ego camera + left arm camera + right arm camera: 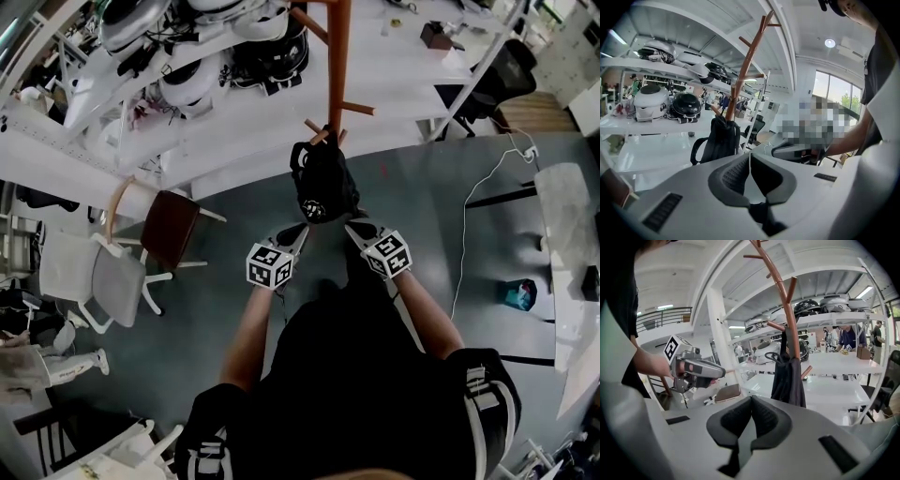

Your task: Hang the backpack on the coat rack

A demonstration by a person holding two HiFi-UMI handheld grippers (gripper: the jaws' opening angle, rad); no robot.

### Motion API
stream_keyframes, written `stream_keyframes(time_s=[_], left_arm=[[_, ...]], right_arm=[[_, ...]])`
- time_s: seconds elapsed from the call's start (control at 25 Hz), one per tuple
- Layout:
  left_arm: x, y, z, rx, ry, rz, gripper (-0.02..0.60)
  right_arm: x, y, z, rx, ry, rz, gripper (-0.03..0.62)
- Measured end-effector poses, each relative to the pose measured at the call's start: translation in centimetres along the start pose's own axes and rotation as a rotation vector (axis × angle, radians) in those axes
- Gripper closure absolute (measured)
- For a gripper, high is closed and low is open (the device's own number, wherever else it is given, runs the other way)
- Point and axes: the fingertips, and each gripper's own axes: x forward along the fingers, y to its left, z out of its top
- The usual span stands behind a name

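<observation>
The black backpack hangs from a lower peg of the brown wooden coat rack; it also shows in the left gripper view as the backpack on the rack, and in the right gripper view as the backpack against the pole. Both grippers are drawn back from it, with a gap between. My left gripper is shut and empty, its jaws meeting in its own view. My right gripper is shut and empty too.
White shelving with helmets and gear stands behind the rack. A brown-seated chair and a white chair sit to the left. A white desk and a cable on the floor lie to the right.
</observation>
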Motion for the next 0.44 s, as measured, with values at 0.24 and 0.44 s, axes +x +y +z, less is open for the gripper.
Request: stream_keyframes(time_s=[0.24,0.44], left_arm=[[-0.18,-0.21,0.15,-0.011,-0.011,-0.019,0.551],[-0.46,-0.24,-0.43,-0.011,-0.008,-0.030,0.551]], right_arm=[[0.16,0.17,0.27,-0.009,0.005,-0.007,0.580],[0.57,0.60,0.32,-0.019,0.009,0.001,0.580]])
